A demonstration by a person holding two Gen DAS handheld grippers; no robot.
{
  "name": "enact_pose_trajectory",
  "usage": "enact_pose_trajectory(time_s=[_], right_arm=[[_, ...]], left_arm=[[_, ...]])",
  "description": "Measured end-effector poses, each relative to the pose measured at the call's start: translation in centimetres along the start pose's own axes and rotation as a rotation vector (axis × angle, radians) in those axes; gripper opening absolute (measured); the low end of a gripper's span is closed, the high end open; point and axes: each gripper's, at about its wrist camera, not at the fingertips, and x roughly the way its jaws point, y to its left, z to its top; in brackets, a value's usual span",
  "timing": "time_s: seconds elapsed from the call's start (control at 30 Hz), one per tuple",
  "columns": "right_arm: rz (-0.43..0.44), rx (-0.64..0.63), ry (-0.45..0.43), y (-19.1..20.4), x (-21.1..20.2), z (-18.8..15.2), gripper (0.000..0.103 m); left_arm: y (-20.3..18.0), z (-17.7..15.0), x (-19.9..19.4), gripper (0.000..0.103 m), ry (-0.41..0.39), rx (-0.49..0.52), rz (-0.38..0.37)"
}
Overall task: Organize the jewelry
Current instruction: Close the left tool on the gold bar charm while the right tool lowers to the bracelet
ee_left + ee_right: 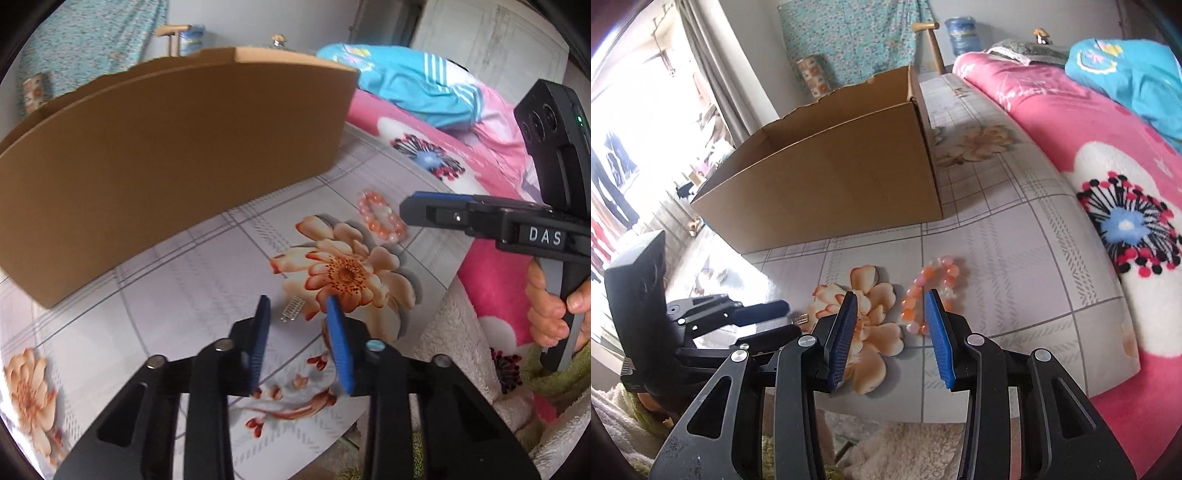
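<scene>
Both tools empty: left tool (299,306) narrow, right tool (892,299) part-open. Bead bracelet (932,291) and small, possibly metal, clip (293,308) lie outside cardboard box (827,184); 2 items left.

White letters "DAS" on a small black label on the right gripper (413,212), no other readable text

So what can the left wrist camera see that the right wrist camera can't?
Only the left wrist view shows the hand squeezing the right tongs. Only the right wrist view shows inside the open cardboard box and the bright window. Both show the box, the pink bead bracelet, the small silver piece and the flowered sheet.
</scene>
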Motion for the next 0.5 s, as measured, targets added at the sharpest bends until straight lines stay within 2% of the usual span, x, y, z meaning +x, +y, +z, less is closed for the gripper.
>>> enact_pose_trajectory(time_s=[0.13, 0.37, 0.5], right_arm=[[0.017, 0.016, 0.000, -0.4, 0.4, 0.2, 0.037], [0.026, 0.030, -0.007, -0.9, 0.6, 0.2, 0.037], [0.027, 0.039, -0.007, -1.0, 0.6, 0.1, 0.037]], left_arm=[[-0.4, 0.7, 0.7, 0.016, 0.024, 0.063, 0.036], [-2.3, 1.1, 1.3, 0.008, 0.078, 0.244, 0.118], [-2.6, 1.1, 1.3, 0.005, 0.092, 0.275, 0.127]])
